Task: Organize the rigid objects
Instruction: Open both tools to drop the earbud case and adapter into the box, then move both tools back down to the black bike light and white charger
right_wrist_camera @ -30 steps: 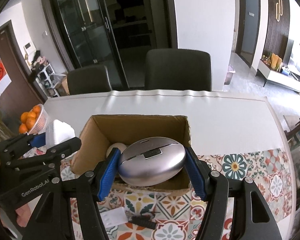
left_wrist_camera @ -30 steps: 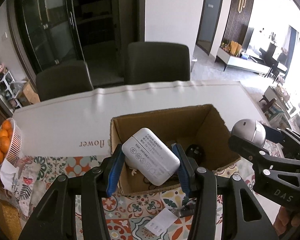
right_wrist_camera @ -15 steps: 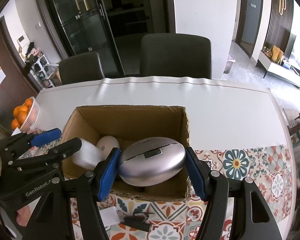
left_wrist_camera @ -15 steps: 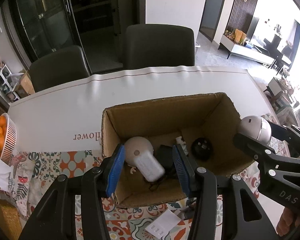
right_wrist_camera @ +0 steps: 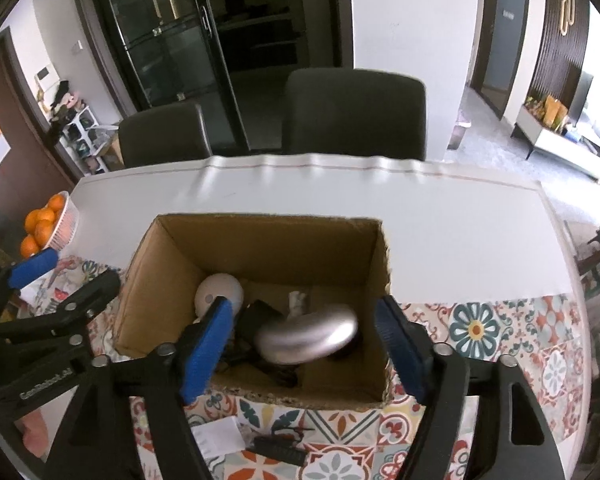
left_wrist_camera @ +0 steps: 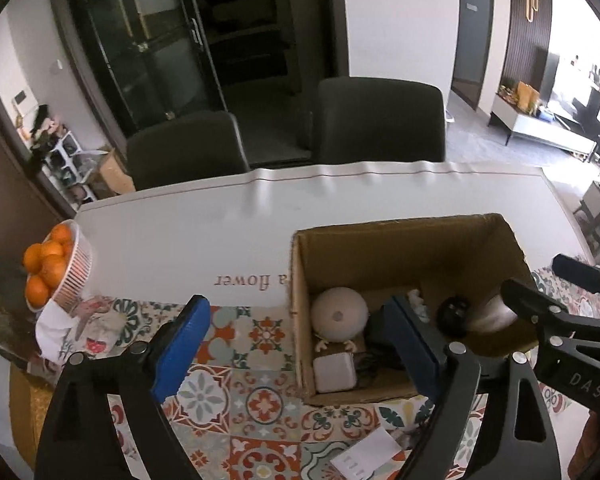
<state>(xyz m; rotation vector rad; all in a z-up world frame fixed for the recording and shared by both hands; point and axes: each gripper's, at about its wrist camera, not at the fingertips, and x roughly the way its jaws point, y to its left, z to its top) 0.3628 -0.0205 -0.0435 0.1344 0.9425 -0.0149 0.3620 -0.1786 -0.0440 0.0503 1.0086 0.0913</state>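
Both grippers hang over the open cardboard box (right_wrist_camera: 260, 240) as I sort hard items into it. My right gripper (right_wrist_camera: 304, 344) has just been opening: its blue pads stand clear on either side of the silver oval case (right_wrist_camera: 306, 338), which sits blurred below them inside the box, touching neither pad, so I judge it released and dropping or just landed. My left gripper (left_wrist_camera: 300, 344) has likewise just been opening and now stands wide with nothing between its jaws; one pad hangs over the patterned cloth, the other over the box's interior. The white power adapter (left_wrist_camera: 334, 372) lies on the box floor near the front wall, beside a round white gadget (left_wrist_camera: 339, 314), a black charger with its cord (left_wrist_camera: 380, 344) and a small black round item (left_wrist_camera: 454, 316). I read the box as the collecting place, which is why both tools point steeply down into it.

The box stands half on a tile-patterned cloth (left_wrist_camera: 228, 396), half on a plain white table cover (left_wrist_camera: 220, 220) printed with the word "flower". A slip of white paper (right_wrist_camera: 218, 438) and a dark flat object (right_wrist_camera: 280, 446) remain on the cloth in front of the box. A basket of oranges (left_wrist_camera: 54, 268) sits at the table's left edge. Two dark chairs (right_wrist_camera: 354, 116) face the far side, with glass doors and a bright living room beyond.
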